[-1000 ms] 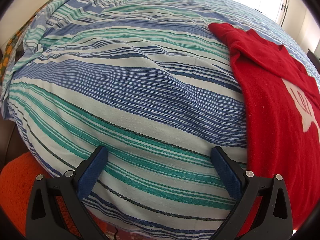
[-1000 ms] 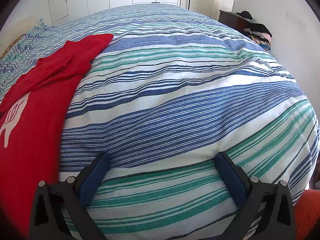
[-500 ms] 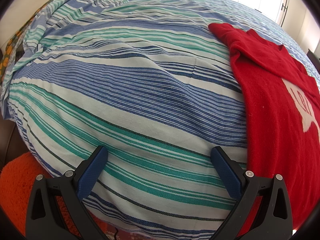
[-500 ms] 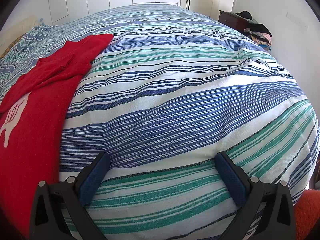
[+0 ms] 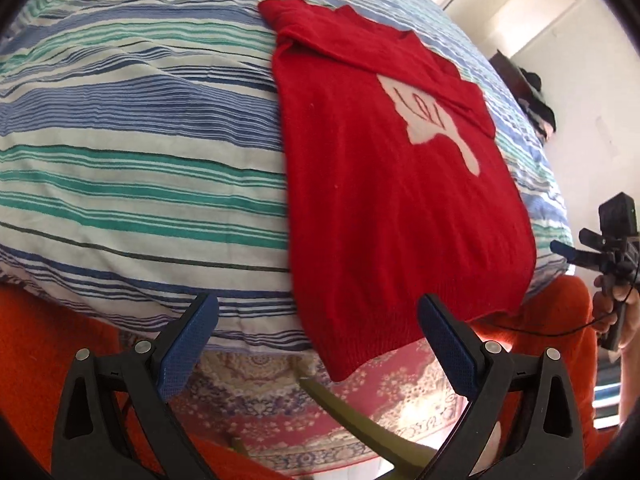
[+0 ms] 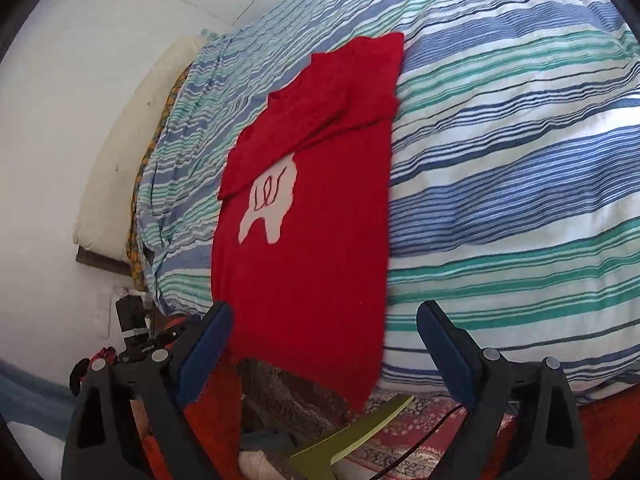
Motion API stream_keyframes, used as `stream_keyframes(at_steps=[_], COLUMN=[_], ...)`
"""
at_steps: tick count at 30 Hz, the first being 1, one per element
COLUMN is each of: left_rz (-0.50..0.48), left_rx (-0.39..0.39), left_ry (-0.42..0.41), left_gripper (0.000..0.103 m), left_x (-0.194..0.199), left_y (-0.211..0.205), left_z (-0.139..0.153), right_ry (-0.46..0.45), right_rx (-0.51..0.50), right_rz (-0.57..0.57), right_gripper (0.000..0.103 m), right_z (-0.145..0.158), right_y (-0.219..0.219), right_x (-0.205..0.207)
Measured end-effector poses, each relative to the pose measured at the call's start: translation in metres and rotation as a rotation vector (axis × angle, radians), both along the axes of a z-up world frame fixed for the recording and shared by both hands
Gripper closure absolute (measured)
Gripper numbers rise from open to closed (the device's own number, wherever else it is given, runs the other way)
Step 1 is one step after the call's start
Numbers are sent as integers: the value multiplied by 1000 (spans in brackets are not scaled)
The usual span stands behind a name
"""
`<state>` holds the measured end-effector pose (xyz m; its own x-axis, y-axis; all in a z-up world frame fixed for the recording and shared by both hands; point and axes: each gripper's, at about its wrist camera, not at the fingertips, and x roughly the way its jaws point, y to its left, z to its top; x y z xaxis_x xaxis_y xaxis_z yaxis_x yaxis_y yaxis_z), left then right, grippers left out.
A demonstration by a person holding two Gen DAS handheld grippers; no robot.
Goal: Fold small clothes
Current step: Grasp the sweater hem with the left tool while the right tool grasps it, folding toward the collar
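Red sweater (image 5: pixel 384 208) spread flat on striped bedspread (image 5: pixel 132 152), pale animal motif (image 5: pixel 428 120) on chest, top part w/ sleeves folded over across shoulders, hem draped over bed's near edge. Same sweater in right wrist view (image 6: pixel 304 248), hem hanging just past mattress edge, above patterned rug (image 6: pixel 404 436).

Left gripper (image 5: pixel 318 344) poised off bed's edge, jaws wide apart, nothing btwn blue pads (image 5: pixel 188 350); hem of sweater seen through the gap but not touched. Right gripper (image 6: pixel 324 352) likewise clear of fabric, jaws spread but closing, nothing btwn them; hem visible beyond the gap, no contact.

Right gripper also seen from left wrist view at far right (image 5: pixel 572 254), held by a hand (image 5: pixel 624 312), thin black cord trailing from it. Left gripper's camera and body glimpsed at lower left of right wrist view (image 6: pixel 136 336).

Orange fabric (image 5: pixel 36 352) at frame bottom on both sides. Yellow-green flat piece (image 6: pixel 352 436) lying on rug below. Pillow (image 6: pixel 132 152) against white wall at bed's far end. Dark heap of clothes (image 5: pixel 536 96) on furniture at upper right, blurred.
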<state>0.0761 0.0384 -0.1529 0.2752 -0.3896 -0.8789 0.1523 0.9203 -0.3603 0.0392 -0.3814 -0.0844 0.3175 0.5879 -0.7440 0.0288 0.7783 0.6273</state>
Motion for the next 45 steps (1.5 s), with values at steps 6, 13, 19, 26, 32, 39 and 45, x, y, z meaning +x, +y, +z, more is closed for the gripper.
stream_keyframes(at_steps=[6,13,19,26,32,39,45], left_rz=[-77,-94,-61,25,181,314,403], left_rx=[-90,-46,-211,-372,-380,-241,-289], left_ry=[119,216,182,95,133,183,187], left_gripper=[25,95,97,97,97,69,28], left_x=[9,3,-6,89,225,335,347], left_y=[-30,-31,-11,-4,-6,-15,25], left_z=[-27,-37,6,58,37,-3,-7], right_ry=[135,184,71,-97,-161,-106,-76], right_rx=[-57,33,203,384,335,253,225], right_rz=[151,224,186,1,-114,-259,-420], right_gripper=[25,97,98,98,98,98,51], right_z=[-46,-76,-34,6,11,-27,-50], right_y=[36,52,40,15,8,-6,-27], right_x=[-14,-15,-22,35,157,279,304])
